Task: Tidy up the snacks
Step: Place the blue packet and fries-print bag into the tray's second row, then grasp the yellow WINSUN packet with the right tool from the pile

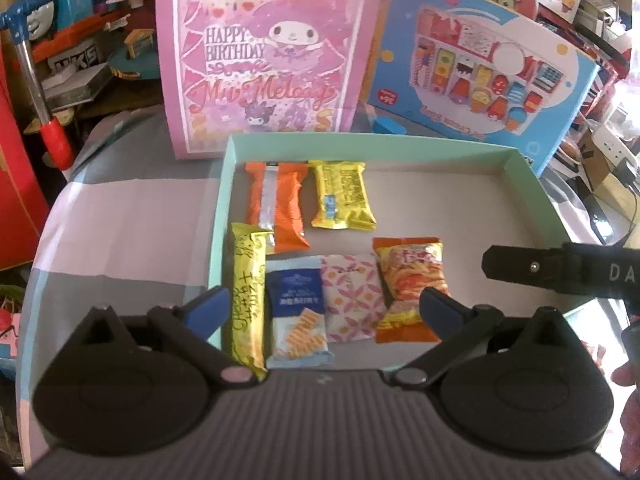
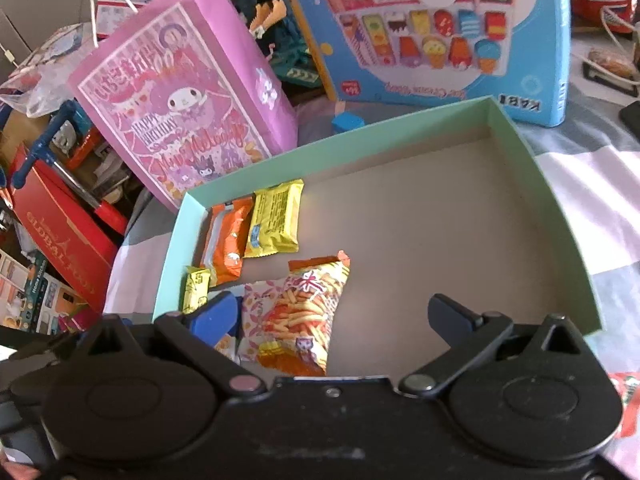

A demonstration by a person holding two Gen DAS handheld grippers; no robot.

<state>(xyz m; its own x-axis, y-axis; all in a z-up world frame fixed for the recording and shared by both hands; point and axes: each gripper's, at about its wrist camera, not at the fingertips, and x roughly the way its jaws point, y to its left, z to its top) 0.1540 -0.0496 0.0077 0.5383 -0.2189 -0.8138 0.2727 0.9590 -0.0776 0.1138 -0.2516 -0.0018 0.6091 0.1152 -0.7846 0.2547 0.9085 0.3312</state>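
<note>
Lying flat in the left half of a shallow mint-green box (image 1: 218, 208), six snack packets sit in two rows. In the left wrist view the upper row holds an orange packet (image 1: 276, 206) and, just to its right, a yellow packet (image 1: 344, 196). The lower row runs from a long yellow stick packet (image 1: 248, 300) against the box's left wall, through a blue-and-white cracker packet (image 1: 298, 312) and a pink patterned packet (image 1: 352, 296), to an orange fries packet (image 1: 412, 284) at the right end. These four lie side by side, edges touching or overlapping slightly. The right half of the box floor is bare grey card.

The left gripper (image 1: 324, 308) fills the bottom of its frame with its blue-tipped jaws spread wide, nothing between the pads; the lower row shows through the gap. The right gripper (image 2: 336, 320) likewise stands fully apart and empty, above the near edge of the box, with the fries packet visible between its fingers. One black finger of it pokes in from the right edge of the left wrist view.

Behind the box, at the top of both frames, stand a pink birthday gift bag (image 1: 260, 52) and a blue toy box (image 1: 484, 76). The box rests on a checked cloth (image 1: 128, 232).
</note>
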